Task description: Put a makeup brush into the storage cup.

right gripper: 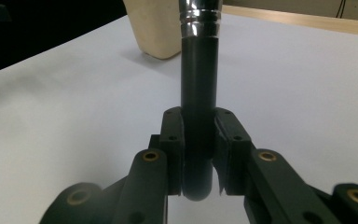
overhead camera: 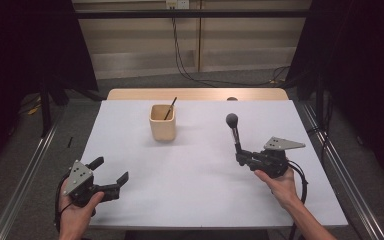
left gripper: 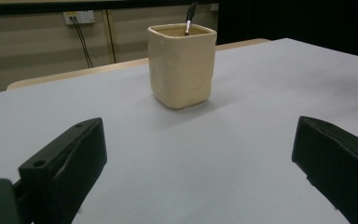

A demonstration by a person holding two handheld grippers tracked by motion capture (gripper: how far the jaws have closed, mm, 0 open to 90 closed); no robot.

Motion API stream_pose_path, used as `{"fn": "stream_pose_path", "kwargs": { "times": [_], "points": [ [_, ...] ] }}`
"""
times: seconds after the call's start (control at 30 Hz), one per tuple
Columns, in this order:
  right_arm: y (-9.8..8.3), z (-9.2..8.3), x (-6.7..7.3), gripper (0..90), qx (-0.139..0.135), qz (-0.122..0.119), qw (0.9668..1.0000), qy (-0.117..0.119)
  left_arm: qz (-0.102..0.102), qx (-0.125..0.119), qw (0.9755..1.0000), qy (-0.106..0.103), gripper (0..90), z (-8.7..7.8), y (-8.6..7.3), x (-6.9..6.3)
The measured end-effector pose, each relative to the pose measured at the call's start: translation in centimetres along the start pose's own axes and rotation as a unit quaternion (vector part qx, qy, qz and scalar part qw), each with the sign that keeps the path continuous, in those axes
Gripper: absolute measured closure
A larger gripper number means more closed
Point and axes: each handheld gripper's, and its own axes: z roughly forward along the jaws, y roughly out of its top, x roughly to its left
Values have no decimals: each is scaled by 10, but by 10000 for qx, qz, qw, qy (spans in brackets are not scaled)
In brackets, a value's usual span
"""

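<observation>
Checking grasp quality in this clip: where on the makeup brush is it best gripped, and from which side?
Grip the brush on its dark round handle below the silver ferrule, near the butt, as the right gripper does now, coming from the butt end. The handle is straight and slim, and this keeps the bristle head free to go toward the cup.

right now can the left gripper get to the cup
Probably yes. The left gripper is open and holds nothing, and only bare white table lies between it and the cup; the right gripper with the brush is off to the side.
</observation>
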Motion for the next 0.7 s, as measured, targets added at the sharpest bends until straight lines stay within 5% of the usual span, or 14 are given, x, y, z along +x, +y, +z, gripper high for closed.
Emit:
{"fn": "stream_pose_path", "kwargs": {
  "times": [0.37,0.7],
  "points": [
    [5,6,19,753,-20,-129,9995,278,1,34,10000,-67,29,4,3,-8],
    [14,20,33,753,-6,-242,9985,491,268,2,9989,-373,23,14,12,-19]
  ]
}}
